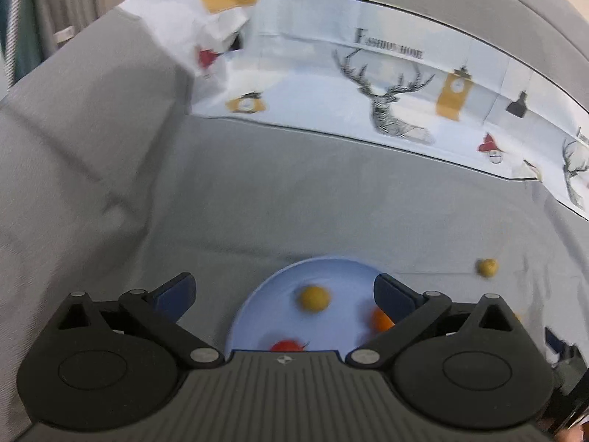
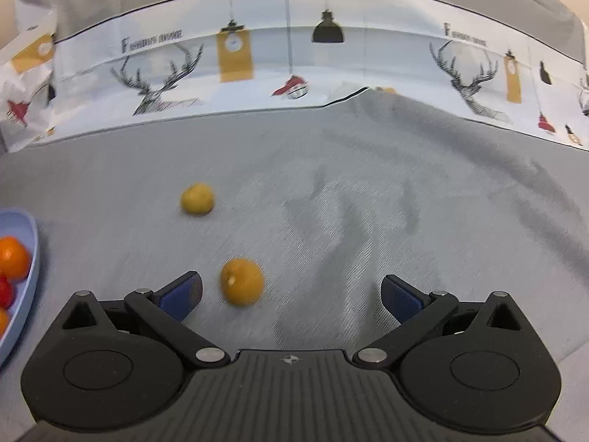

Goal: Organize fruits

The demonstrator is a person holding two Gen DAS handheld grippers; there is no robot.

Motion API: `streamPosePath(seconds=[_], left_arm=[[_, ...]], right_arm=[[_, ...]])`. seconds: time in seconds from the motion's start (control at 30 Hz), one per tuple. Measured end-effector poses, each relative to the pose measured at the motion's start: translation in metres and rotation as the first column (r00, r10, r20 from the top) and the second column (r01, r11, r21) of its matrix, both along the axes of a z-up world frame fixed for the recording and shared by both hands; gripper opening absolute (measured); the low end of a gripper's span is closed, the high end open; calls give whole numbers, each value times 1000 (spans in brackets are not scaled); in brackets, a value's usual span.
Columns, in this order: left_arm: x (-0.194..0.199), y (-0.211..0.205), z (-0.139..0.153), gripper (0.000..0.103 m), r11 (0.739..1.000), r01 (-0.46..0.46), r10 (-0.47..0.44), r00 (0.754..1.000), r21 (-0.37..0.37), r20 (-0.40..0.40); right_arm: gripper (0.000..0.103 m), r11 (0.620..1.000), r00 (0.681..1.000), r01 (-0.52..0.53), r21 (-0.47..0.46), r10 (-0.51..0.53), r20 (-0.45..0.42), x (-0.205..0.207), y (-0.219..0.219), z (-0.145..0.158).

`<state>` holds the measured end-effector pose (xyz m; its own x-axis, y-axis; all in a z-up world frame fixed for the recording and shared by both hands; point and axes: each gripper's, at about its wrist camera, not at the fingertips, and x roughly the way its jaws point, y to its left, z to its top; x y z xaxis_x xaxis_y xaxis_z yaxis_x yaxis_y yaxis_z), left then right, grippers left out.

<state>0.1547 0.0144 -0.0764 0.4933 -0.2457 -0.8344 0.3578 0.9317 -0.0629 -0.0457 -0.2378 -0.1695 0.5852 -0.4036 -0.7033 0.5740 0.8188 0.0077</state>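
The left gripper (image 1: 283, 293) hangs above the blue plate (image 1: 265, 291) with its jaws spread wide and nothing between them. On the plate lie a yellow fruit (image 1: 313, 297), an orange fruit (image 1: 381, 319) near the right rim and a red fruit (image 1: 287, 345) at the near edge. The right gripper (image 2: 291, 291) is also wide open and empty, over the grey cloth-covered surface (image 2: 368, 184). One yellow fruit (image 2: 242, 281) lies just beside its left finger (image 2: 182, 294), another (image 2: 197, 199) farther out. Right of them the cloth is bare but wrinkled, up to the patterned cloth (image 2: 257, 84) along the back edge
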Motion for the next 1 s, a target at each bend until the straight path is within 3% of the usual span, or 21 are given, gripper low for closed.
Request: streamPosePath(seconds=[0.17, 0.43, 0.63, 0.77, 0.83, 1.0], left_arm=[[-6, -39, -2, 103, 996, 93, -93, 996, 19, 13], [2, -67, -13, 103, 992, 124, -124, 992, 38, 15], [46, -124, -52, 103, 978, 182, -180, 983, 107, -25], [78, -150, -84, 103, 960, 191, -190, 981, 205, -23], [96, -147, -96, 103, 943, 200, -192, 980, 266, -54], [126, -77, -99, 103, 950, 111, -107, 994, 292, -27]], right_arm=[[102, 996, 998, -55, -67, 53, -22, 9, 12, -3], [103, 999, 1000, -11, -45, 12, 23, 13, -9, -9], [103, 999, 999, 3, -38, -1, 44, 15, -15, -13], [103, 1000, 999, 3, -31, -2, 49, 14, -16, -14], [103, 1000, 999, 3, -30, -2, 52, 14, -16, -14], [103, 999, 999, 2, -33, -1, 52, 14, -16, -15]])
